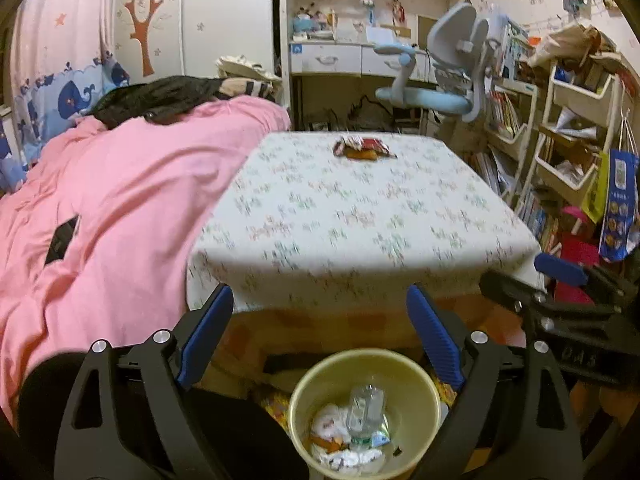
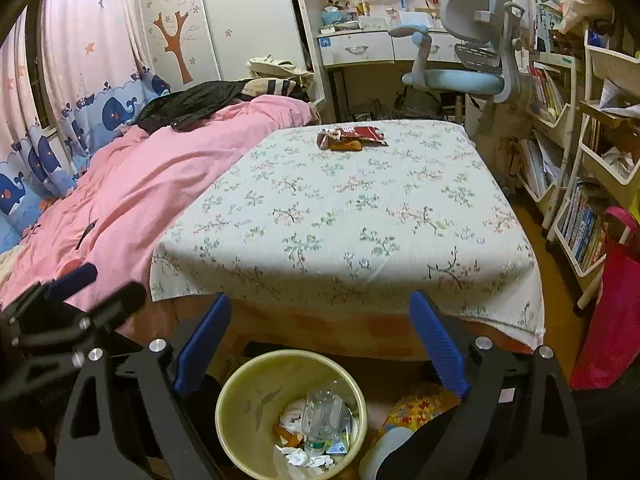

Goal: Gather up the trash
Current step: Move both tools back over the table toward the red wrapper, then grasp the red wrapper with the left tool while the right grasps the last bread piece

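Left wrist: left gripper (image 1: 320,332) jaws wide, empty, above the bin (image 1: 365,412) holding a bottle (image 1: 365,404) and paper. Wrappers (image 1: 363,147) sit at the table's (image 1: 360,216) far edge.

Right wrist: right gripper (image 2: 320,334) jaws wide, empty. Looks like between pickups; next is a long reach to the wrappers (image 2: 351,137).

- The left tongs (image 1: 320,296) are matte black plastic, each arm a broad angular plate with a triangular cut-out near its base.
- Each finger carries a long blue ribbed pad (image 1: 434,338) along its inner face.
- Round silver screw heads (image 1: 161,336) sit at the pivots, two on each side.
- The right tongs (image 2: 320,298) have the same build: black plates, triangular cut-outs, blue ribbed pads (image 2: 438,344) and silver screws (image 2: 483,343).
- Seen from the left wrist camera, the right tongs' black body bears faint raised lettering (image 1: 578,358), too blurred to read.
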